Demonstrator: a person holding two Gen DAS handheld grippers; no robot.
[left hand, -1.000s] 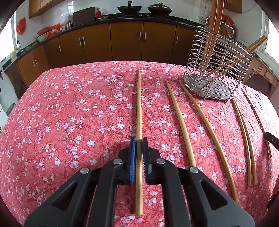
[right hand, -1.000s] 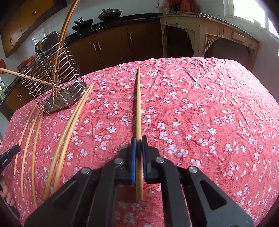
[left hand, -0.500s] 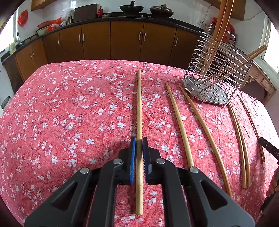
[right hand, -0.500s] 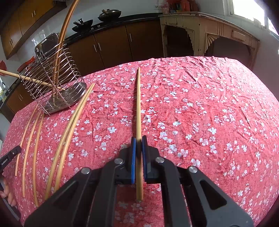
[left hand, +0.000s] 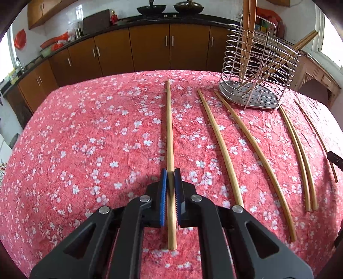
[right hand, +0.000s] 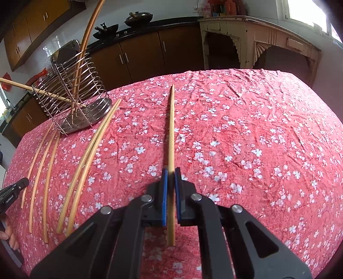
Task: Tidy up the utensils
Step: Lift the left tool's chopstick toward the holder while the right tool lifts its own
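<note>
Left claw (left hand: 170, 174) clamped on chopstick (left hand: 169, 128); right claw (right hand: 170, 174) clamped on second chopstick (right hand: 171, 128). Both chopsticks held clear of wire rack (left hand: 260, 70). Lift tips, drop steeply into rack, avoid snagging wires.

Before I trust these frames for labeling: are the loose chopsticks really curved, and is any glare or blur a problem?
Left wrist view: fisheye bows the loose chopsticks near the edge; the gripped chopstick at centre looks straight; window blown out.
Right wrist view: same bowing at left; window overexposed; tablecloth sharp.
</note>
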